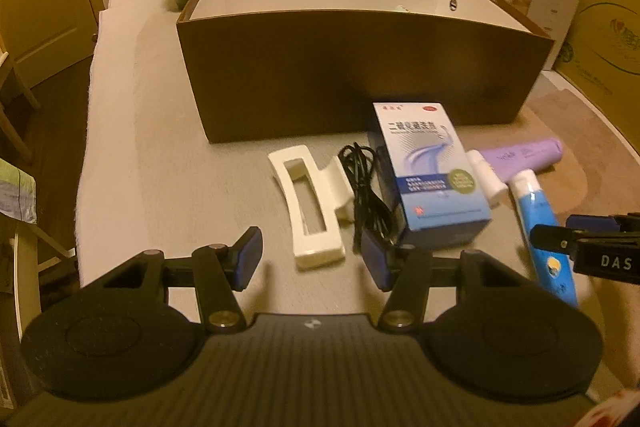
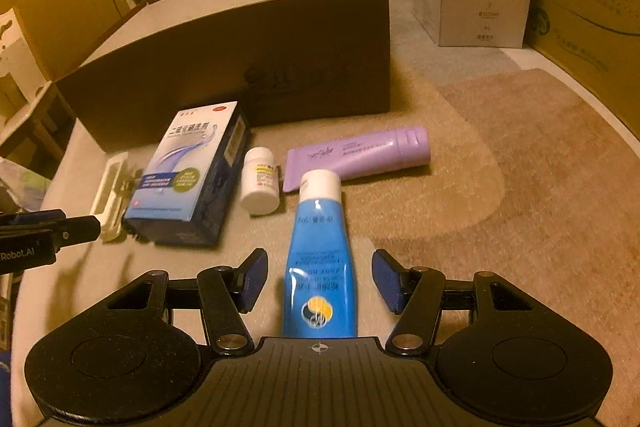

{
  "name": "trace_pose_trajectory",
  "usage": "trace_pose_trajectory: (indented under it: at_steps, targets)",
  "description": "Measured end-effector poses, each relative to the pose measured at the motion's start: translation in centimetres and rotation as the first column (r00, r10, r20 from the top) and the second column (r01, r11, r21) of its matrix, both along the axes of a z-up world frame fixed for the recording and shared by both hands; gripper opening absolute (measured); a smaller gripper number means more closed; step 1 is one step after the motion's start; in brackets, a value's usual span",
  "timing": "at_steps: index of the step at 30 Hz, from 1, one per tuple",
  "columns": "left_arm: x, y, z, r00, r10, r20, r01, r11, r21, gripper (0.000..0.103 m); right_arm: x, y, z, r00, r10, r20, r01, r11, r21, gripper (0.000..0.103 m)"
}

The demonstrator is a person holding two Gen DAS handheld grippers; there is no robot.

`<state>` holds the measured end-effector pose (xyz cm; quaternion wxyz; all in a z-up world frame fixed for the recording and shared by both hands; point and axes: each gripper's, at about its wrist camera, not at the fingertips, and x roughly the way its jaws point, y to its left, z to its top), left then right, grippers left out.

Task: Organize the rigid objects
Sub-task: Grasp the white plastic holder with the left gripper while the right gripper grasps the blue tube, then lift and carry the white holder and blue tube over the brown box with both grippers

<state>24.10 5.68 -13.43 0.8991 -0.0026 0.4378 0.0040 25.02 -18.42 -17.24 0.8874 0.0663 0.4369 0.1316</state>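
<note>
Left tool (image 1: pixel 312 259): both arms tilted downward, blue pads (image 1: pixel 250 255) apart, nothing pressed between them — the gap stands open. Right tool (image 2: pixel 318 277): same downward tilt, pads (image 2: pixel 386 279) spread with clear space on either side, no contact on the inner faces. In each wrist view the other tool's tip enters from the side edge — its jaw state there appears open, though blurred.

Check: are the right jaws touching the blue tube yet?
Apart. In the right wrist view the right gripper straddles the blue tube, with bare tablecloth showing between the tube and each pad, so the jaws stand open around it.
</note>
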Motion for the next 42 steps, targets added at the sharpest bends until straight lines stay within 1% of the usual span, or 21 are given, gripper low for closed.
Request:
trace_pose_trajectory:
  at_steps: [2, 5, 7, 10, 11, 12, 14, 18, 21, 27, 28, 29, 30, 33, 36, 38, 41, 42]
  targets:
    - [0.7, 0.2, -0.4, 1.0, 0.003, -0.003, -0.003, 1.0, -0.005, 0.052, 0.4, 0.2, -0.1, 1.0, 0.002, 0.004, -0.002, 1.0, -0.003, 0.056]
    - [1.5, 0.3, -0.8, 1.0, 0.005, -0.008, -0.005, 1.0, 0.002, 0.045, 0.9, 0.4, -0.3, 1.0, 0.003, 0.005, -0.003, 1.0, -0.006, 0.052]
    - [1.8, 0.4, -1.1, 1.0, -0.003, -0.014, 0.003, 1.0, 0.002, 0.045, 1.1, 0.6, -0.4, 1.0, 0.003, 0.004, -0.003, 1.0, -0.011, 0.05]
    - [1.9, 0.5, -1.3, 1.0, -0.013, -0.02, 0.013, 1.0, -0.011, 0.036, 1.5, 0.8, -0.7, 1.0, 0.003, -0.001, -0.003, 1.0, -0.015, 0.047]
    - [1.9, 0.6, -1.3, 1.0, -0.019, -0.021, 0.019, 1.0, -0.017, 0.028, 1.6, 0.8, -0.8, 1.0, 0.006, -0.002, -0.006, 1.0, -0.016, 0.045]
    - [1.8, 0.6, -1.4, 0.999, -0.023, -0.024, 0.023, 1.0, -0.018, 0.028, 1.6, 0.9, -0.9, 1.0, 0.01, -0.002, -0.01, 1.0, -0.018, 0.041]
    - [1.4, 0.7, -1.5, 1.0, -0.018, -0.023, 0.018, 1.0, -0.013, 0.028, 1.5, 1.1, -1.0, 1.0, 0.022, 0.004, -0.022, 0.999, -0.034, 0.038]
    - [-0.3, 1.2, -1.4, 1.0, -0.013, -0.026, 0.013, 1.0, 0.002, 0.028, 0.9, 1.1, -1.1, 0.998, 0.057, 0.018, -0.056, 0.997, -0.048, 0.037]
    - [-2.0, 1.5, -1.3, 0.999, -0.017, -0.034, 0.017, 1.0, 0.016, 0.028, 0.1, 1.0, -1.1, 0.997, 0.079, 0.018, -0.079, 0.996, -0.04, 0.037]
    - [-4.9, 2.1, -1.1, 0.998, -0.015, -0.062, 0.015, 1.0, -0.004, 0.028, -1.8, 1.1, -1.2, 0.993, 0.121, 0.005, -0.121, 0.992, -0.029, 0.037]
    - [-5.0, 2.0, -1.0, 0.998, -0.016, -0.067, 0.016, 1.0, -0.005, 0.028, -2.0, 1.1, -1.2, 0.992, 0.125, 0.0, -0.125, 0.992, -0.031, 0.037]
    - [-5.0, 2.0, -0.9, 0.998, -0.019, -0.066, 0.018, 1.0, -0.012, 0.032, -2.0, 1.2, -1.4, 0.992, 0.125, -0.006, -0.126, 0.992, -0.033, 0.038]
    - [-5.0, 2.0, -0.7, 0.998, -0.021, -0.061, 0.02, 1.0, -0.019, 0.038, -2.0, 1.2, -1.4, 0.992, 0.126, -0.005, -0.126, 0.991, -0.034, 0.038]
    - [-4.6, 1.8, -0.3, 0.999, -0.015, -0.04, 0.013, 0.999, -0.032, 0.047, -1.8, 1.4, -1.4, 0.992, 0.127, -0.015, -0.127, 0.991, -0.042, 0.039]
    - [-3.7, 1.7, -0.2, 0.999, 0.002, -0.045, -0.004, 0.999, -0.044, 0.048, -1.3, 1.4, -1.4, 0.992, 0.126, -0.02, -0.127, 0.991, -0.045, 0.039]
    - [-3.1, 1.6, -0.4, 0.999, 0.011, -0.047, -0.013, 0.999, -0.036, 0.048, -1.0, 1.3, -1.5, 0.993, 0.114, -0.024, -0.114, 0.993, -0.034, 0.039]
    - [-2.4, 1.6, -0.6, 0.998, 0.016, -0.056, -0.018, 0.999, -0.029, 0.047, -0.7, 1.1, -1.5, 0.995, 0.095, -0.026, -0.096, 0.995, -0.018, 0.039]
    - [-2.2, 1.6, -0.7, 0.998, 0.017, -0.061, -0.019, 0.999, -0.027, 0.045, -0.6, 1.2, -1.5, 0.995, 0.096, -0.024, -0.097, 0.995, -0.022, 0.039]
